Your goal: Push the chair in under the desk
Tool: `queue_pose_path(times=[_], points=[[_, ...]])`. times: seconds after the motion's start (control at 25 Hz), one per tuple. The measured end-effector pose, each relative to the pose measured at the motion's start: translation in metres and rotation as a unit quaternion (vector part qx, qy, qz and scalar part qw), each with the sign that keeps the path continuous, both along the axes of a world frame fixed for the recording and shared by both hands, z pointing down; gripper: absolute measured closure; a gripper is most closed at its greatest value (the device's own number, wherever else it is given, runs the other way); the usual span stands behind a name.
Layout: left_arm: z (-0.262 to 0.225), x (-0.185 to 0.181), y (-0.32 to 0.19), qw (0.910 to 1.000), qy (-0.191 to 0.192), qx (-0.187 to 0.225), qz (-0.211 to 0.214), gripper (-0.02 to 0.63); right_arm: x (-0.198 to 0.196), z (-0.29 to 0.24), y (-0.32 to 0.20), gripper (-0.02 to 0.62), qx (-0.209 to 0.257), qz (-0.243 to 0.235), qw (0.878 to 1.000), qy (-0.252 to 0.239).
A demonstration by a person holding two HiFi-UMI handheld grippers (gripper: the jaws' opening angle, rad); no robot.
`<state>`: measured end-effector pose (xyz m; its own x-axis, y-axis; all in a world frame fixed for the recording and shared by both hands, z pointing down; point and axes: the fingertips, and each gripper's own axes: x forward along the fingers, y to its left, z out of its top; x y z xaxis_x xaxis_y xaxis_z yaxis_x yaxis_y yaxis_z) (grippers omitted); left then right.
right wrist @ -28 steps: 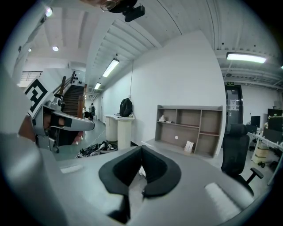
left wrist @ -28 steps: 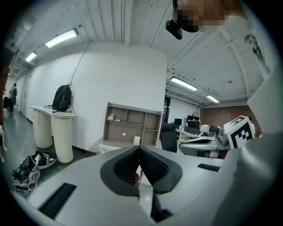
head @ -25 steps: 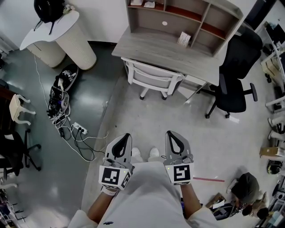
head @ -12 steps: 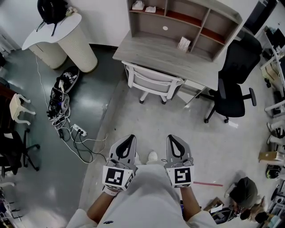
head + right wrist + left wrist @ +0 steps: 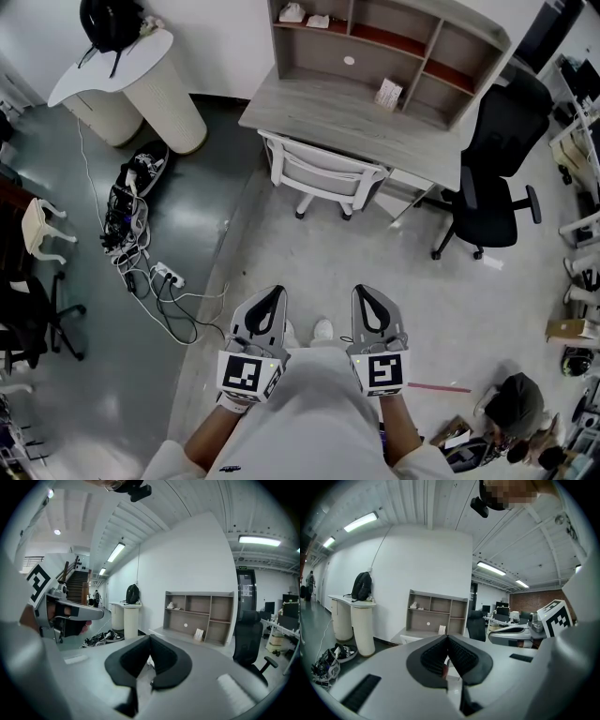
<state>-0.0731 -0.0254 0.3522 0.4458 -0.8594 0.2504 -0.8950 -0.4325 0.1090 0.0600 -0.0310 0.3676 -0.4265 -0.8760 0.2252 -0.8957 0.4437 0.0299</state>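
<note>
The left claw (image 5: 270,294) is pinched closed, holding nothing. The white chair (image 5: 323,174) stands well ahead of both claws, seemingly tucked partly under the tabletop (image 5: 349,118). The right claw (image 5: 367,293) is likewise closed and empty.

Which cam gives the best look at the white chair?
Head view: the white chair shows clearly from above, partly tucked at the desk. Both gripper views face the desk, but their own shut jaws hide nearly all of the chair.

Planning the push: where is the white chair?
Head view, upper centre: the white chair stands before the desk, left of the black office chair.
</note>
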Motion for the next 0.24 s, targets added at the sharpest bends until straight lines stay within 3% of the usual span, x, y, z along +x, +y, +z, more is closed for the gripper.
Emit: queue_pose_path(times=[0.24], points=[[-0.0006,-0.0003,-0.0018,1.0000,-0.001,0.002,0.002,0.598,-0.0035,-0.0019,-0.0040,0.584,0.002,0.002,1.000,-0.009]])
